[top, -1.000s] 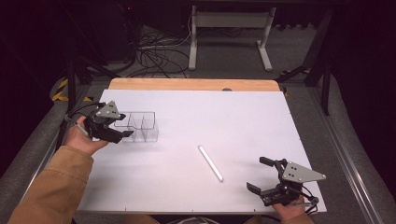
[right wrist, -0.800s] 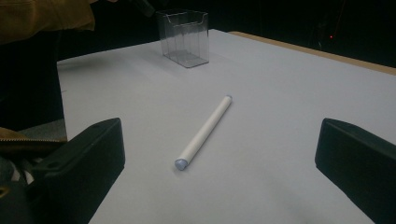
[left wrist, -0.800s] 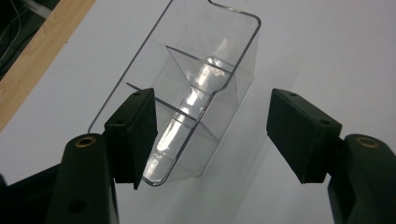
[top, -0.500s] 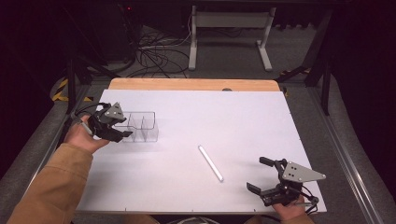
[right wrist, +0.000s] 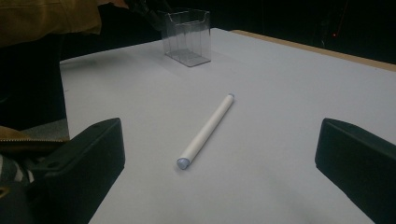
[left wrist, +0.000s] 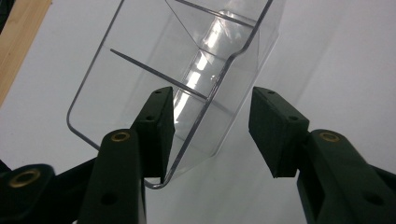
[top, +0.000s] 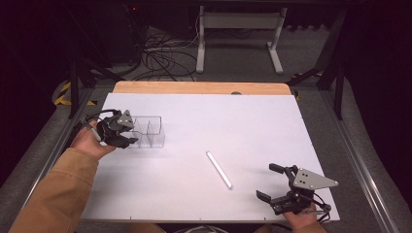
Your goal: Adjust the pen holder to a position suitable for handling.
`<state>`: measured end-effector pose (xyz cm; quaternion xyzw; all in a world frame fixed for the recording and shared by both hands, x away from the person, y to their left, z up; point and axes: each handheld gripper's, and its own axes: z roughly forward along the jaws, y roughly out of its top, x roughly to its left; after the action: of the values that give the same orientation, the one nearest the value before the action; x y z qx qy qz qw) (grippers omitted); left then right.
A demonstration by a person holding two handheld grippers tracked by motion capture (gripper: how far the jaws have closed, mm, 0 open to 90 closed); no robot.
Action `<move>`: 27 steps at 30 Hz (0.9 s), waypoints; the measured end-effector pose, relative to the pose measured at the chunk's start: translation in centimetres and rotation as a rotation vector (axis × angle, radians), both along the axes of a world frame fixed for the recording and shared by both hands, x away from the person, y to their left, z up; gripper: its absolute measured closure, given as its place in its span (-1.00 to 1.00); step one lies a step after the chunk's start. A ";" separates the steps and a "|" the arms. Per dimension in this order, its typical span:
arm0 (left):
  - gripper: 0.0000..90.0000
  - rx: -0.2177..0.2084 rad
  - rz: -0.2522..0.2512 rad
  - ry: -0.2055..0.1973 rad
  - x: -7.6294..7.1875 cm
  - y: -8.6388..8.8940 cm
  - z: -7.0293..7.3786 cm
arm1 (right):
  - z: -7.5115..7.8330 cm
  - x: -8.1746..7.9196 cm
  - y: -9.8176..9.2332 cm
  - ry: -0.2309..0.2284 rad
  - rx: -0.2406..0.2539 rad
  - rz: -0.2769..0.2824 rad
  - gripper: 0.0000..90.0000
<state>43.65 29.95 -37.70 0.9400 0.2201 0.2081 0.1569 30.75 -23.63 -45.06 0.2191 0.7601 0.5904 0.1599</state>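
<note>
A clear plastic holder (top: 151,131) with dividers stands at the left of the white table (top: 233,111). My left gripper (top: 133,136) straddles its near end wall. In the left gripper view its jaws have just been closing: the holder (left wrist: 154,51) wall lies between them, the left pad (left wrist: 156,130) is beside it and the right pad (left wrist: 275,133) is still apart from it. A white pen (top: 219,169) lies flat at mid-table. My right gripper (top: 266,181) rests open at the front right, with the pen (right wrist: 205,133) ahead of its wide jaws.
A wooden strip (top: 194,88) runs along the table's far edge. Beyond it, on the dark floor, are cables and a metal stand (top: 238,34). The person's tan sleeve (top: 58,194) comes in at the bottom left.
The left gripper's jaws have narrowed around the end of the holder, and the hand has shifted slightly. The right gripper and the pen have not moved.
</note>
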 end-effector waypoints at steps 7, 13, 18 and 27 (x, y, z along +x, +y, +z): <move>0.30 0.033 -0.003 -0.013 0.1 -0.2 -0.3 | 0.0 0.0 0.0 -0.001 -0.001 0.005 -0.96; 0.41 0.041 -0.008 -0.028 0.1 0.0 -0.1 | 0.0 0.0 0.0 0.001 0.002 0.005 -0.96; 0.44 0.056 -0.028 -0.030 0.0 0.0 0.0 | -0.1 0.0 0.0 0.002 0.003 0.006 -0.96; 0.54 0.102 -0.069 -0.029 -0.3 -0.2 0.4 | -0.1 0.0 0.0 0.002 0.005 0.010 -0.96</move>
<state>43.31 29.79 -37.33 0.9507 0.1741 0.2272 0.1191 30.77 -23.66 -45.12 0.2164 0.7600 0.5928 0.1555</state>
